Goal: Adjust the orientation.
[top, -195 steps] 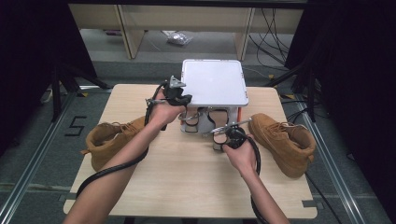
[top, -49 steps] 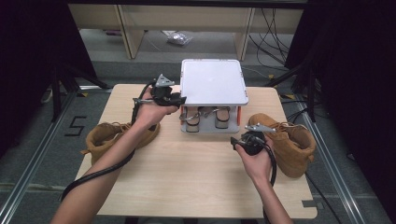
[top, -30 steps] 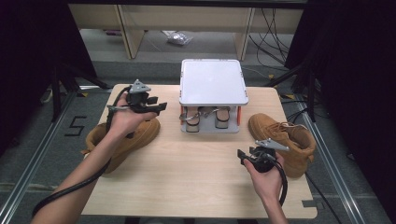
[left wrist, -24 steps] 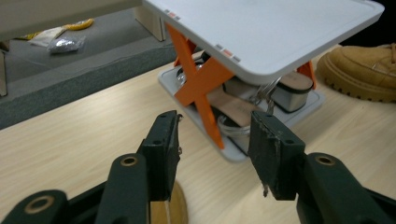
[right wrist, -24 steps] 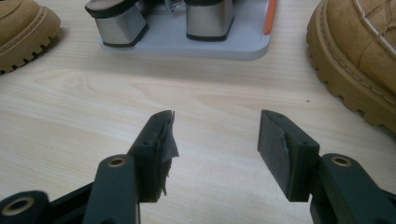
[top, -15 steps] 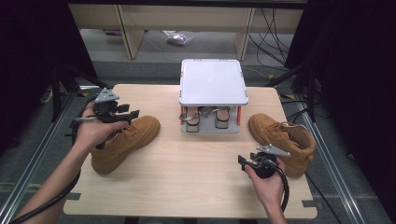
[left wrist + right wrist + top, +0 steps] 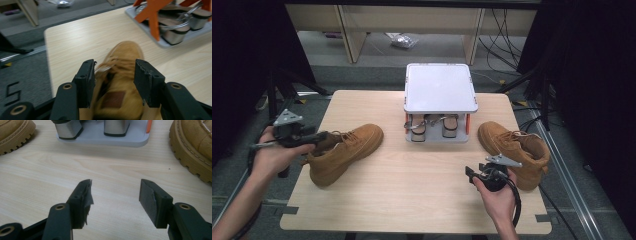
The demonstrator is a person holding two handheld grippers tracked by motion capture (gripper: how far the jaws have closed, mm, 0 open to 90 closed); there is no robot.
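Note:
Two tan suede boots lie on the wooden table. The left boot (image 7: 344, 152) points toward the middle; the right boot (image 7: 512, 145) lies at the right edge. My left gripper (image 7: 318, 136) hovers at the left boot's ankle end, open. Its jaws have just been opening. In the left gripper view the boot (image 7: 122, 75) shows blurred between the jaws of that gripper (image 7: 115, 75), and the pads do not press it. My right gripper (image 7: 471, 173) stands open over bare wood beside the right boot (image 7: 195, 147), with nothing between the jaws of that gripper (image 7: 115, 188).
A grey rack with a white top (image 7: 440, 87) stands at the table's back middle, with a pair of shoe forms (image 7: 432, 127) under it. Its base (image 7: 100, 138) lies ahead of the right gripper. Black cables trail from both grippers. The floor drops off past the table's left edge.
My left hand has swung left from the rack to the left boot's ankle end. The right hand drew back from the rack to the front right, then held still.

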